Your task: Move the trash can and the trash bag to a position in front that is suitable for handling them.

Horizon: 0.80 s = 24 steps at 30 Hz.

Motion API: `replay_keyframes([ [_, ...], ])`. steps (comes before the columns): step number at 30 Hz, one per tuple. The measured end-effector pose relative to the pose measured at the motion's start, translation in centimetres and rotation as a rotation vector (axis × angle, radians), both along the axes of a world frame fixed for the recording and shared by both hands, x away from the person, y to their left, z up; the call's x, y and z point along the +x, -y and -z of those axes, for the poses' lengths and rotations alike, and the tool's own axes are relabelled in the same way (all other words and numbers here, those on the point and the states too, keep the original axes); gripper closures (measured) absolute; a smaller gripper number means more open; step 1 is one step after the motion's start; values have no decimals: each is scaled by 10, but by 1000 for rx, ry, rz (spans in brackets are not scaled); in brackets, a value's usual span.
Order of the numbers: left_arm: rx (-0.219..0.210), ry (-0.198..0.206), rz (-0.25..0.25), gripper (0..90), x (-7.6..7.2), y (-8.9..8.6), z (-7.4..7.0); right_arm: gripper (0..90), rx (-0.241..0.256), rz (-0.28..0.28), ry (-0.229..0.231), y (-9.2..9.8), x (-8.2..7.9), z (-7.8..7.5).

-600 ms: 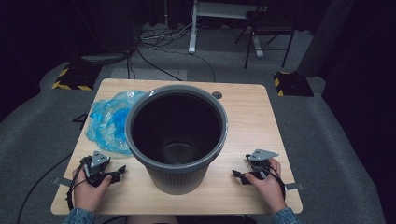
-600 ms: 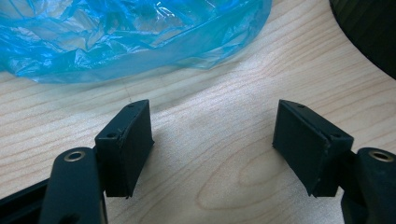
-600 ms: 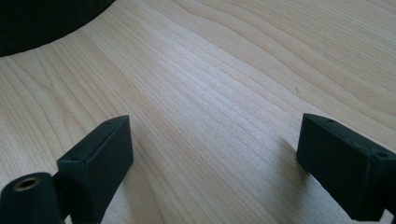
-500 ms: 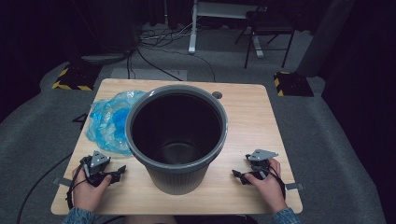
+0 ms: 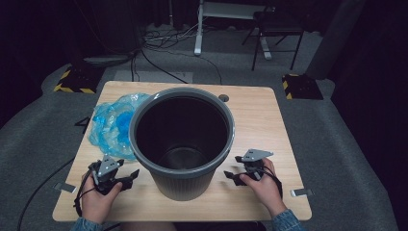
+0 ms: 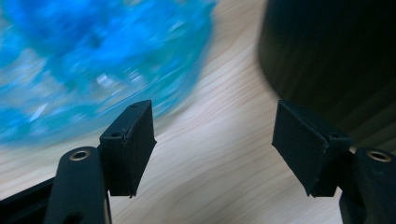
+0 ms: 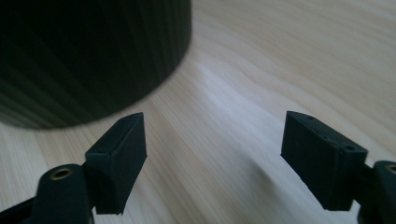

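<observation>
The blue plastic bag (image 5: 113,127) lies crumpled on the wooden surface (image 5: 260,115), on the left side, just beside the big grey trash bin (image 5: 183,139). It touches the bin's side or comes very close to it; I cannot tell which. The bin stands upright in the middle of the surface, and it looks empty inside.

The left tongs (image 5: 126,177) rest low on the surface, near the front edge, left of the bin and close to the bag. Their jaws stand wide apart with nothing between them. In the left gripper view, the bag (image 6: 93,60) is right ahead, a bit blurry, and the dark wall of the bin (image 6: 336,60) is off to one side.

The right tongs (image 5: 232,174) sit on the other side of the bin. Their jaws are wide apart too, and they hold nothing. In the right gripper view, the ribbed side of the bin (image 7: 88,56) is close by, and bare wood lies ahead.

I think the bag is meant to go into the bin as a liner. The bag looks very light, thin and soft. It will flop and fold when lifted, and it may be slippery. It could also tear if pulled hard. A good place to take hold is a raised fold or the edge near the left tongs, pinching just the plastic and not the wood under it. The bin looks stiff and light, so it may slide if bumped.
</observation>
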<state>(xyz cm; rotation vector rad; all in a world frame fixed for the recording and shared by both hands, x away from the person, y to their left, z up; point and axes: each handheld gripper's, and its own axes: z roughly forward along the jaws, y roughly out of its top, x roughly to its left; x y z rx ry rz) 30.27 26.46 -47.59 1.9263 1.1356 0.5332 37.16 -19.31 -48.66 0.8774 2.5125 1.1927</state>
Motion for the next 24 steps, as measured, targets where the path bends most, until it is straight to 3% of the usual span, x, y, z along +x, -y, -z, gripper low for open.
replay_keyframes([
  [5, -24, 34, 36, 290, 8, 19, -2, 245, -8, -39, 40, -21, 6, -6],
  [7, 27, 27, 25, 350, 8, 26, -2, 253, 0, -51, 45, -26, 7, -7],
  [8, 49, 23, 13, 355, 8, 28, -2, 272, -23, -62, 55, -28, 7, -8],
  [11, 48, 20, 12, 380, 7, 31, -3, 290, -55, -79, 83, -30, 6, -8],
  [13, 57, 35, 30, 475, 6, 36, -3, 301, -61, -88, 88, -29, 4, -8],
  [17, 105, 65, 46, 536, 5, 52, -4, 319, -106, -109, 117, -21, -4, -13],
  [21, 100, 85, 80, 515, 2, 67, -3, 287, -120, -130, 86, -4, -14, -14],
  [24, 72, 89, 76, 353, 5, 66, -5, 260, -89, -90, 57, 9, -14, -10],
])
